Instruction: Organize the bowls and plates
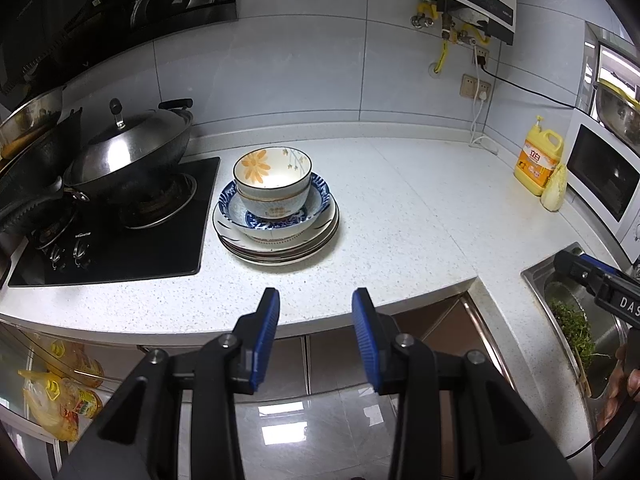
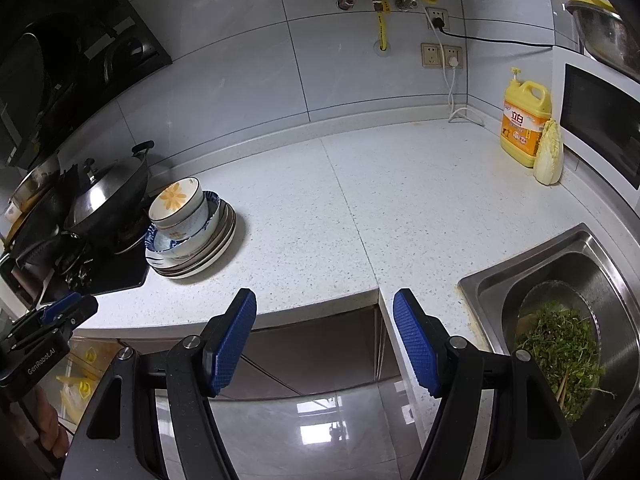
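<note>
One stack of dishes stands on the white counter beside the stove. On top is a bowl with an orange flower [image 1: 272,174] [image 2: 176,202], nested in a second pale bowl, inside a blue-patterned bowl [image 1: 276,216] [image 2: 182,246], all on several white plates [image 1: 276,246] [image 2: 200,260]. My left gripper [image 1: 316,300] is open and empty, short of the counter's front edge, facing the stack. My right gripper [image 2: 324,300] is open wider, empty, in front of the counter's inner corner, with the stack far to its left. Each gripper shows at the edge of the other's view.
A lidded wok [image 1: 128,152] sits on the black stove [image 1: 120,248] left of the stack. A steel sink [image 2: 560,280] holds a basin of greens [image 2: 560,352]. A yellow detergent jug [image 2: 524,124], a cabbage [image 2: 549,152] and a microwave [image 2: 604,128] stand at the right.
</note>
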A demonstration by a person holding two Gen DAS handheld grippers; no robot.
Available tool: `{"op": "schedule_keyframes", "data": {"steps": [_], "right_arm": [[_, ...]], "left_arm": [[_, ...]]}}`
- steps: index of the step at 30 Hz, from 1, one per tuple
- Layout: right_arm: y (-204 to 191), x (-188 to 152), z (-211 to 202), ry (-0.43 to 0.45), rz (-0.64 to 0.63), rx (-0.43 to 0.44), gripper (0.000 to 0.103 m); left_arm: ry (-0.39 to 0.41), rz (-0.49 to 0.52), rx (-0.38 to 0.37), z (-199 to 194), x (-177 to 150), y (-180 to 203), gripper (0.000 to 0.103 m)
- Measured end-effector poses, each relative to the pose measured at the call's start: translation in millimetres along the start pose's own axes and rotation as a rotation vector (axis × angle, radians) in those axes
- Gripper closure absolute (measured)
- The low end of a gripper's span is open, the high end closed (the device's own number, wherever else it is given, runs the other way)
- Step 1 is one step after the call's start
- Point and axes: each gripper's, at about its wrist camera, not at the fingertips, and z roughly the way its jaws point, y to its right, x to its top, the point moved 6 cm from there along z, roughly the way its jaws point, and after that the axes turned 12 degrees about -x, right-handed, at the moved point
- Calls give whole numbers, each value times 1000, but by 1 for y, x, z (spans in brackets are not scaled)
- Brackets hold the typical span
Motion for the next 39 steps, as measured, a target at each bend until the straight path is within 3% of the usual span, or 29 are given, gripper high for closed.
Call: {"op": "schedule_keyframes", "data": {"steps": [22, 39], "right_arm": [[-7, 1, 9, -10, -32, 13, 37], [-6, 3, 9, -9, -34, 12, 37]], "left_arm": [[-12, -17, 2, 5, -2, -2, 67], [9, -42, -42, 3, -1, -3, 67]]}}
